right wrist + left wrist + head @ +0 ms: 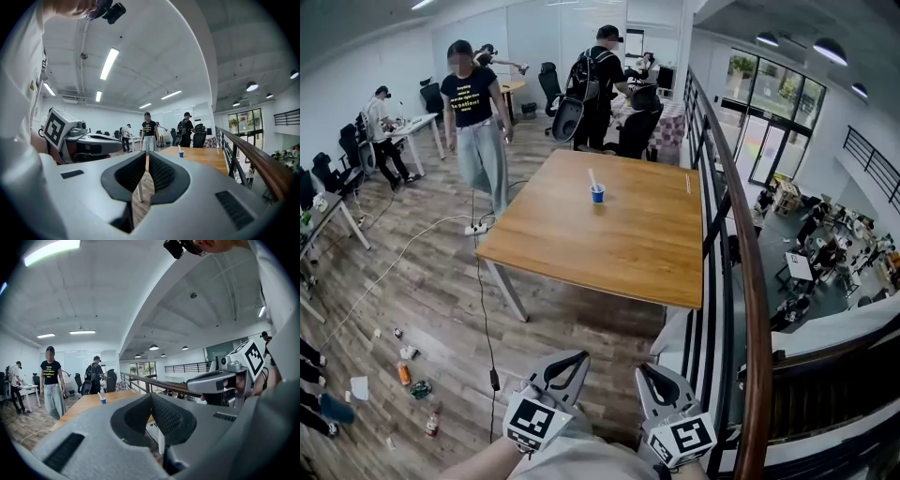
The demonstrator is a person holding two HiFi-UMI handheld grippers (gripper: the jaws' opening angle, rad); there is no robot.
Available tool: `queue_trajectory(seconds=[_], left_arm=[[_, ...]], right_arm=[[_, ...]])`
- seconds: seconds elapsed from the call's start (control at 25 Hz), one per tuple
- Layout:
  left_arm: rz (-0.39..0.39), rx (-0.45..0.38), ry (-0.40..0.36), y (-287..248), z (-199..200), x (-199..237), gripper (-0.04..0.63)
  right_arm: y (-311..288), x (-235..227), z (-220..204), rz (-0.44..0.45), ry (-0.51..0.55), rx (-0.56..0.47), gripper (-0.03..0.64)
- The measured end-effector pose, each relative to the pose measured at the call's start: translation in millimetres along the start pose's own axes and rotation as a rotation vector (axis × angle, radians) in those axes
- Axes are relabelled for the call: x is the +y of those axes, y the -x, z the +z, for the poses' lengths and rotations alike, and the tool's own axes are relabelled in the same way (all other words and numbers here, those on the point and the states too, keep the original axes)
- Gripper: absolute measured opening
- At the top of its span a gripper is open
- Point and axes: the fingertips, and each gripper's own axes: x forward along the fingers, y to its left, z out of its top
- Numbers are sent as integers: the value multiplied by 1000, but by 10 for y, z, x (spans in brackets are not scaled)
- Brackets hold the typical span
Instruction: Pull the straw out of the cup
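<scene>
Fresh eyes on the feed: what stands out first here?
A small blue cup with a white straw stands toward the far side of the wooden table. The left gripper and right gripper sit shut and empty at the bottom of the head view, well short of the table.

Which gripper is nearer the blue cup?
Left, narrowly. The left gripper is almost straight below the cup in the head view; the right gripper sits further right. Both are well short of the table.
</scene>
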Motion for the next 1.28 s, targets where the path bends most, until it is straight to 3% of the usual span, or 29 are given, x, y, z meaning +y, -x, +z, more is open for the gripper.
queue_trajectory(seconds=[0.36, 0.52, 0.96, 1.28], left_arm=[[-4, -30, 4, -233, -132, 70, 14], [3, -63, 59, -368, -116, 193, 14], [-10, -72, 41, -875, -269, 912, 15], [-36, -43, 97, -1263, -354, 1450, 14]], right_arm=[[-227, -135, -136, 10, 11, -8, 32], [-429, -196, -212, 16, 16, -3, 32], [-1266, -407, -332, 42, 18, 38, 32], [-1924, -625, -342, 52, 3, 83, 34]])
